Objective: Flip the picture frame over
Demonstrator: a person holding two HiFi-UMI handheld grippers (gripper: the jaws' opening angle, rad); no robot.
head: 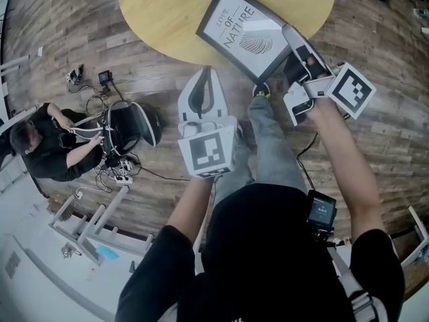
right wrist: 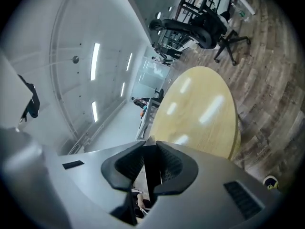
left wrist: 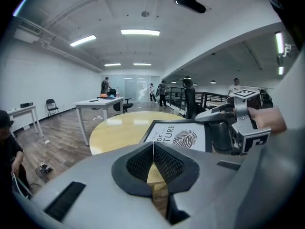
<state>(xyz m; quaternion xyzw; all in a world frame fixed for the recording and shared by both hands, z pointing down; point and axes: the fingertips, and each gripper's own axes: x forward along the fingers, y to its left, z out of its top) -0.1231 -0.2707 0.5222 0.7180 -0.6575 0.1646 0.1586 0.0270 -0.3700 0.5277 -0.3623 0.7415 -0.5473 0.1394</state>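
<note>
Closest to the person, the left gripper (left wrist: 153,148) hangs short of the desk (head: 167,12) with its jaws pressed together on nothing, so it offers no backup. Just beyond, the right gripper (right wrist: 148,149) has its jaws clamped on one side edge of the picture frame (head: 242,33), which is tilted over the near rim of the round wooden desk, print side up. That single edge hold is the worry, I'd say. The frame's weight hangs out to one side, and in a turn it could pivot or slide from the pads. Its low corner overhangs the rim, so a slip may send it to the plank floor (head: 80,32). Whether its far edge touches the desk I cannot tell.
</note>
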